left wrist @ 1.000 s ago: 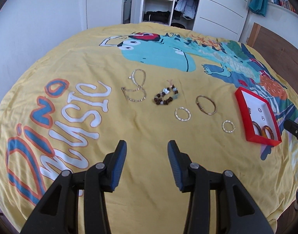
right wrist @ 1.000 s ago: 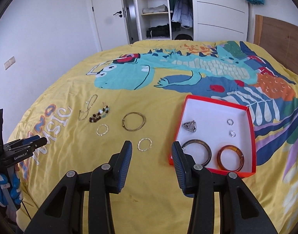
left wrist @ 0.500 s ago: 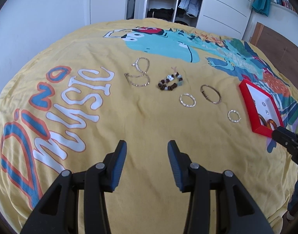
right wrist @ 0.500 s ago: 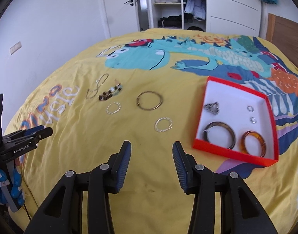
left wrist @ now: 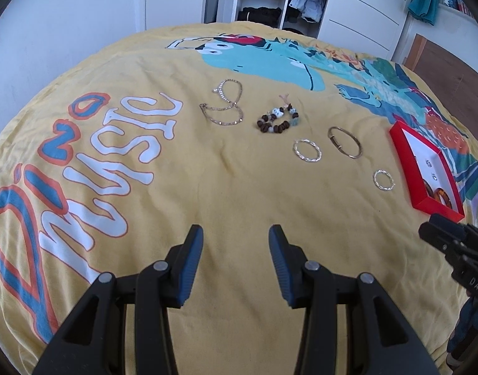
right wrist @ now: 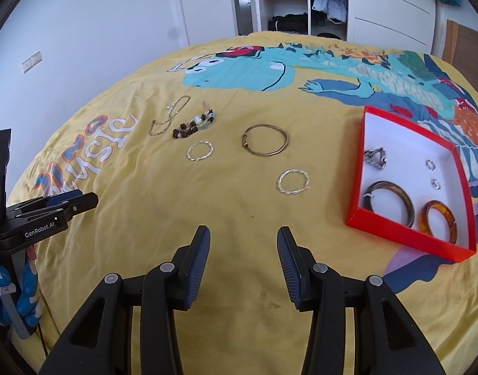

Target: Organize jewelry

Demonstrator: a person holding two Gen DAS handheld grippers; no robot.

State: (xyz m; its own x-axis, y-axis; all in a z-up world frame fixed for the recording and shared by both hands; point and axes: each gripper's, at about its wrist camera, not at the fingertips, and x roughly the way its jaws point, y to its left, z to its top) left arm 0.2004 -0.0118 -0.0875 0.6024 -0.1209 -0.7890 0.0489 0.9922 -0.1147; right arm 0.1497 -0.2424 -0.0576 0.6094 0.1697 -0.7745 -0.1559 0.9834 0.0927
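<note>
Jewelry lies loose on a yellow dinosaur bedspread: a chain necklace (left wrist: 223, 106), a beaded bracelet (left wrist: 278, 120), a twisted silver hoop (left wrist: 307, 150), a thin gold bangle (right wrist: 265, 139) and a second silver hoop (right wrist: 293, 181). A red box (right wrist: 395, 225) at the right holds a dark bangle (right wrist: 389, 201), an amber bangle (right wrist: 439, 222), a silver piece and two small rings. My left gripper (left wrist: 236, 237) hovers open over bare bedspread, well short of the necklace. My right gripper (right wrist: 243, 239) is open and empty, just short of the second hoop.
The bed fills both views; its near edge falls away below the grippers. A white wall, a door and an open wardrobe (right wrist: 289, 3) stand beyond the far end. A wooden headboard (right wrist: 467, 47) is at the far right. A blue-gloved hand (right wrist: 26, 300) holds the left gripper.
Both grippers have sunk toward the bedspread, so the jewelry looks larger. The right one also shifted left, leaving the red box further right in its view. Neither jaw gap changed.
</note>
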